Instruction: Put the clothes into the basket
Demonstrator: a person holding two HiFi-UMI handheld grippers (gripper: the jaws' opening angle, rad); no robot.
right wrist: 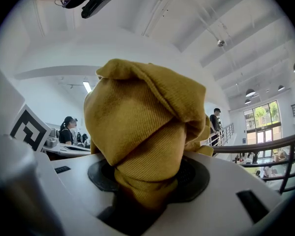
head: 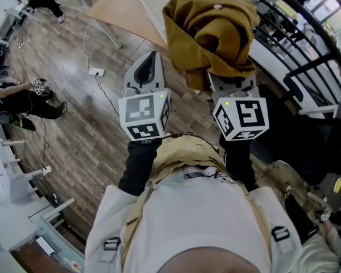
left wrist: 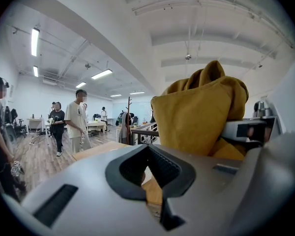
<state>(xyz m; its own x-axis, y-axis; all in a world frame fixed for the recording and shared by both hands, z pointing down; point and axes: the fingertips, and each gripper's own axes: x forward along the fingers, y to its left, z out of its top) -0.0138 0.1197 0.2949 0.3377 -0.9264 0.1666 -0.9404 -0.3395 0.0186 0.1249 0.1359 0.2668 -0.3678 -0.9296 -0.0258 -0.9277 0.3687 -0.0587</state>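
**Item 1. Right gripper (right wrist: 146,186).** Its jaws are clamped on a twisted neck of the mustard garment (right wrist: 147,112). The bulk of the cloth is bunched above and ahead of the pads, and it is held up in the air, well clear of any surface.

*Risk:* we judge the hold to be on one narrow fold only. A quick swing could pull that fold through the pads, or let the loose mass unroll and hang low.

**Item 2. Left gripper (left wrist: 148,167).** It sits just beside the right one. Its jaws are drawn together at the tips with nothing between them, and it does not touch the cloth.

*Risk:* it gives no second hold if the garment slips. Brought in closed, it could nudge the bundle instead of catching it.

**Item 3. Wooden table (head: 122,13).** It lies ahead and below, with a pale tray-like container (head: 152,4) on it, partly hidden by the garment. We cannot tell whether this is the basket.

*Risk:* the bundle blocks our sight of the target. A release placed by guesswork could drape the cloth over the rim or land it on the tabletop.

**Item 4. Railing (head: 307,38).** It stands near on the right.

*Risk:* trailing cloth could snag on it.

**Item 5. Floor (head: 74,107) with a cable (head: 105,95).** Both are below the grippers.

*Risk:* a dropped garment would land here and need picking up again.
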